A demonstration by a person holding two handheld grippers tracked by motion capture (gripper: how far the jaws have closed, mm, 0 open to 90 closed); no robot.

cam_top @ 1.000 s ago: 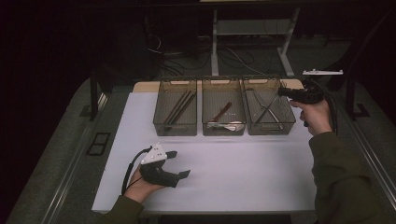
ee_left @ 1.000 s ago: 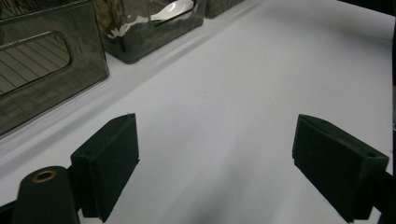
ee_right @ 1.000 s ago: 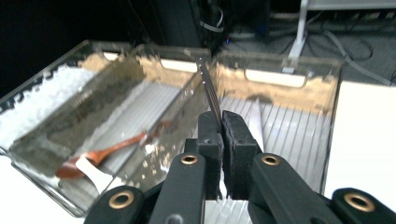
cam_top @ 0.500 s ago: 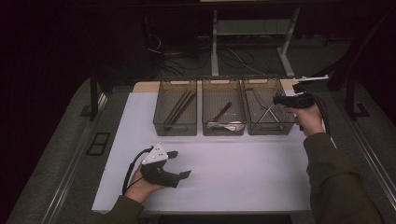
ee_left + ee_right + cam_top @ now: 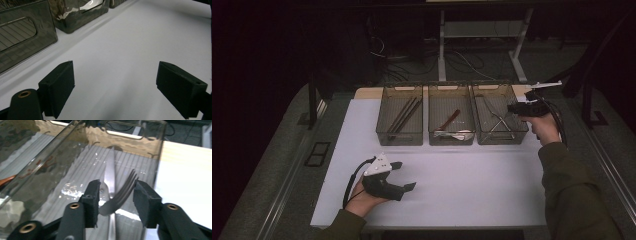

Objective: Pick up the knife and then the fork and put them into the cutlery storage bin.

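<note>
Your right hand-held gripper (image 5: pixel 515 107) hangs over the right-hand smoked-plastic bin (image 5: pixel 517 134), the rightmost of three set side by side at the far edge of the white tabletop (image 5: pixel 472 175). In the right gripper view its jaws have just been opening; a dark metal fork (image 5: pixel 120 195) lies between the pads (image 5: pixel 93 197), which look clear of it, so the gripper reads as released, the fork free inside the bin.

The fork is directly ahead of and just below your right hand-held gripper. Its long axis runs from the jaws away towards the far wall of the bin, tilted a little to the right in that view. The tines point far, and the curved neck comes back near the jaws. A silver metal utensil (image 5: pixel 110 173), probably a knife, lies beside it on the ribbed floor, its axis also running near to far.

Your left hand-held gripper (image 5: pixel 404 176) rests on the near left of the tabletop, jaws wide apart with nothing between them, well apart from the bins. The right hand is far the nearer to the fork; any re-grip would close across the fork's neck, at right angles to its axis.
</note>
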